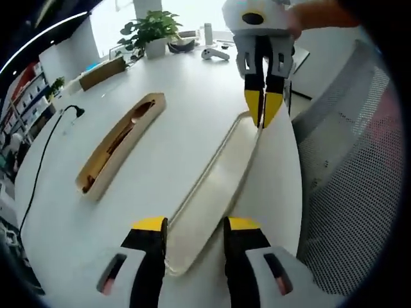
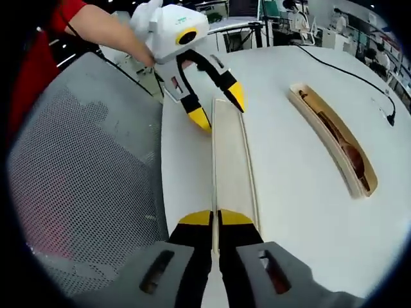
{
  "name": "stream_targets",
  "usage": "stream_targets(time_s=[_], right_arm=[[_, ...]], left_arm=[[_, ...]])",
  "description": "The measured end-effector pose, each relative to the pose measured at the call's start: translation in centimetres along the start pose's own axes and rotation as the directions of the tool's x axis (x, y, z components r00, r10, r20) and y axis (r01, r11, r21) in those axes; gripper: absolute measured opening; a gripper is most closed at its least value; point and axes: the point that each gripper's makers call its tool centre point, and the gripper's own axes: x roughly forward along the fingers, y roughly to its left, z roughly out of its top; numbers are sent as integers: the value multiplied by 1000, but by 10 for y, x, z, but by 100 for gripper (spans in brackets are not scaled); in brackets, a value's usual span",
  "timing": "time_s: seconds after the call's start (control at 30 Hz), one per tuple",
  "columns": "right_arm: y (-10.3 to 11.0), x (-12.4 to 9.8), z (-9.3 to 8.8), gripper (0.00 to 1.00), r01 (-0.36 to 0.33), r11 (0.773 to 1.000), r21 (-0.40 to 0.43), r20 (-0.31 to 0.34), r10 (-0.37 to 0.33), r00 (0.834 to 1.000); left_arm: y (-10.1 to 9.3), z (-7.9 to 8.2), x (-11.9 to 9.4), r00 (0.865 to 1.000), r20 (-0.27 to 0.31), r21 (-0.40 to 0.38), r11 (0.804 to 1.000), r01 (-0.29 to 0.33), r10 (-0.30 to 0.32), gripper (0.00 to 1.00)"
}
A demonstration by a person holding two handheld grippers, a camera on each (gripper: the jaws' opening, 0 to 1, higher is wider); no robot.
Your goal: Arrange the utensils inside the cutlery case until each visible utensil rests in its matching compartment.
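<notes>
A long pale case lid (image 1: 215, 192) lies hollow side up on the white table (image 1: 180, 96), near its edge. My left gripper (image 1: 189, 224) is open, one jaw on each side of the lid's near end. My right gripper (image 1: 263, 109) is shut on the rim at the lid's far end. In the right gripper view, the right gripper (image 2: 216, 218) pinches the lid (image 2: 231, 167) edge, and the open left gripper (image 2: 219, 110) straddles the other end. The wooden cutlery case (image 1: 125, 157) lies apart to the side, with brown wooden utensils (image 2: 347, 151) inside the cutlery case (image 2: 313, 120).
A grey mesh chair (image 1: 347, 192) stands close against the table edge beside the lid, also seen as the chair (image 2: 83, 167). A black cable (image 1: 45, 154) runs along the far side. A potted plant (image 1: 154, 32) and a white controller (image 1: 215, 54) sit at the table's end.
</notes>
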Motion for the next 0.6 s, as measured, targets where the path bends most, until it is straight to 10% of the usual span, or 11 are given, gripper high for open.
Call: stream_targets(time_s=[0.3,0.6], right_arm=[[4,-3,-3,0,13,1000,-11,10,-12,1000],[-13,3,3,3,172,973,-152,11,-173,985]], left_arm=[[-4,6,-1,999,21,-9,999,37,-37,19],[-4,14,-3,993,34,-81,990,116,-113,15]])
